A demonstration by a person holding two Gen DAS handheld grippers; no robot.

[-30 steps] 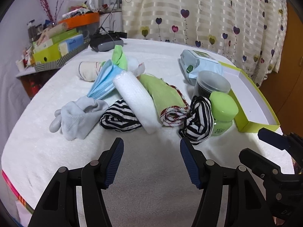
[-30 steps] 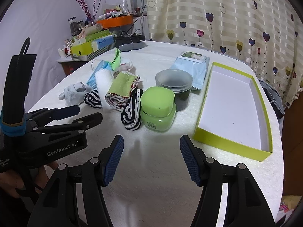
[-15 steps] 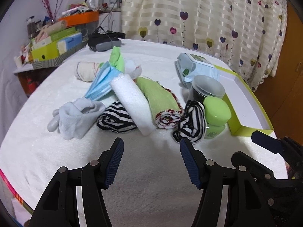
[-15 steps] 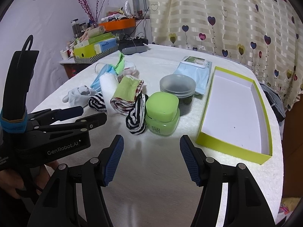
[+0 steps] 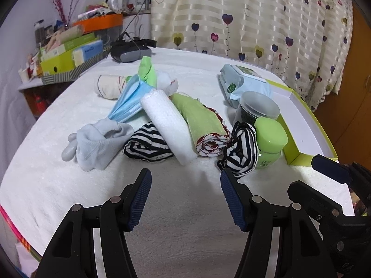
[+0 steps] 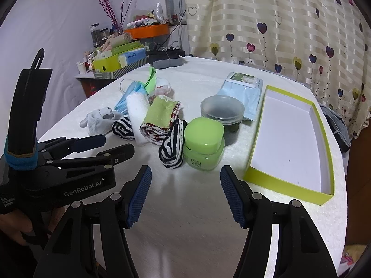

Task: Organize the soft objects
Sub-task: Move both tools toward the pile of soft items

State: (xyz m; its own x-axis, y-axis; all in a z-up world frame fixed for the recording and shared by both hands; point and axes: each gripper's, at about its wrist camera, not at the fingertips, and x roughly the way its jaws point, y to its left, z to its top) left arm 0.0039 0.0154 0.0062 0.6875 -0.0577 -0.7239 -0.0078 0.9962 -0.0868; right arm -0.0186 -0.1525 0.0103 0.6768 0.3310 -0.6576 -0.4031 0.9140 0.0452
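Observation:
A heap of soft things lies mid-table: a grey sock (image 5: 97,142), a striped sock (image 5: 147,147), a white rolled cloth (image 5: 169,127), a green rolled cloth (image 5: 204,125), a second striped sock (image 5: 242,153), a blue face mask (image 5: 129,103) and a cream sock (image 5: 110,85). My left gripper (image 5: 185,199) is open and empty, just in front of the heap. My right gripper (image 6: 185,197) is open and empty, in front of the striped sock (image 6: 171,147) and the green jar (image 6: 204,147). An empty yellow-green box (image 6: 287,185) lies to the right.
A clear lidded tub (image 6: 222,111) stands behind the green jar, and a wipes pack (image 6: 241,88) lies beyond it. A dark device (image 5: 129,53) sits at the far table edge. Cluttered shelves (image 6: 118,58) stand at the left, a heart-patterned curtain (image 6: 278,23) behind.
Both grippers have drawn back a little and risen slightly; the heap and box look a bit farther off. Nothing on the table has moved. Both stay open.

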